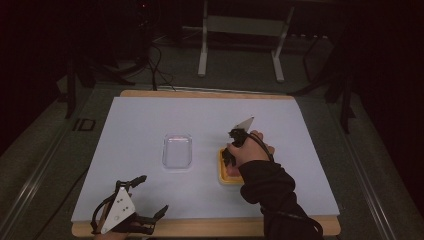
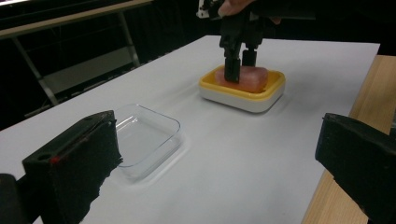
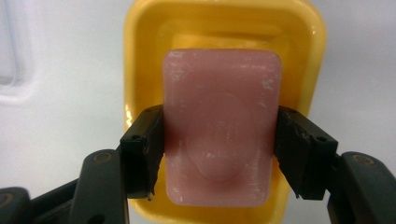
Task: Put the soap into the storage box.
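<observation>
The right gripper (image 3: pixel 219 154) was clamped across the pink soap (image 3: pixel 222 126), one jaw on each long side, with the bar lying in or just above the yellow dish (image 3: pixel 140 28). From the left gripper view the soap (image 2: pixel 252 77) looked about level with the dish rim (image 2: pixel 243 93), so I'd call this the grab or set-down step at the dish; hard to say which from one moment.

If it's a pickup, the next move needs a straight lift so the bar clears the dish walls without dragging the dish along. Soap's slippery, so the grip has to stay square.

The left gripper (image 1: pixel 145 197) sat idle near the table's (image 1: pixel 150 115) front edge, jaws wide apart, holding nothing. A clear tray (image 1: pixel 178 151) sat just left of the dish, likely where the soap goes. Nothing lay between them.
</observation>
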Demonstrator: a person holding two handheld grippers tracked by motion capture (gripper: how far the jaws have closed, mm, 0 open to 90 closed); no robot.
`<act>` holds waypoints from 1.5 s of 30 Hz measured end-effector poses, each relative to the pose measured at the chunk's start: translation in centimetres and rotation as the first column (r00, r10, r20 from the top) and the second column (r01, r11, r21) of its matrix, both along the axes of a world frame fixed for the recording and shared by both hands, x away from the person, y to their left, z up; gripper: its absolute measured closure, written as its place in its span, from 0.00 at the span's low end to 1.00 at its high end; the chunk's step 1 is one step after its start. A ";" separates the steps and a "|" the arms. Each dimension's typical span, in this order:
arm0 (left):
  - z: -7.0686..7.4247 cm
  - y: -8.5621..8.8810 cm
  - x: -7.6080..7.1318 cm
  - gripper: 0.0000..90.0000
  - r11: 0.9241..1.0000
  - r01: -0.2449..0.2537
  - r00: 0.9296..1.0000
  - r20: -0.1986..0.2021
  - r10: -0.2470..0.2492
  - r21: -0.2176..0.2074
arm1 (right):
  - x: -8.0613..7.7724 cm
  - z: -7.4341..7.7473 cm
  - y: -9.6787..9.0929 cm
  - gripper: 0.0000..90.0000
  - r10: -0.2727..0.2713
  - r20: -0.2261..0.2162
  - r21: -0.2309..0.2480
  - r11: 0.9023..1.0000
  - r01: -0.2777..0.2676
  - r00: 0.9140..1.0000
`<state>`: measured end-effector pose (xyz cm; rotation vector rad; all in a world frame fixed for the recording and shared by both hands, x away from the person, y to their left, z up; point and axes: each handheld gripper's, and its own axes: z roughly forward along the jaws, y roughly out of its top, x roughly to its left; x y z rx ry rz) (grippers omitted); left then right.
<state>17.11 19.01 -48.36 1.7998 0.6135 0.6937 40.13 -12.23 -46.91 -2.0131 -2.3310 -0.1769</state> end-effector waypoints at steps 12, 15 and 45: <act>0.0 -0.1 -0.1 0.00 1.000 0.002 1.000 0.005 -0.002 0.014 | 0.0 1.8 1.2 0.39 0.067 0.051 -0.021 0.998 -0.066 0.996; 0.0 -0.2 -0.1 0.00 1.000 0.003 1.000 0.005 -0.003 0.014 | -0.1 2.4 1.0 0.39 0.122 0.098 -0.050 0.992 -0.117 0.988; -0.3 -0.3 0.1 0.00 1.000 -0.004 1.000 -0.010 0.004 0.023 | -5.2 3.4 -6.3 0.19 0.373 0.474 -0.040 0.914 -0.404 0.798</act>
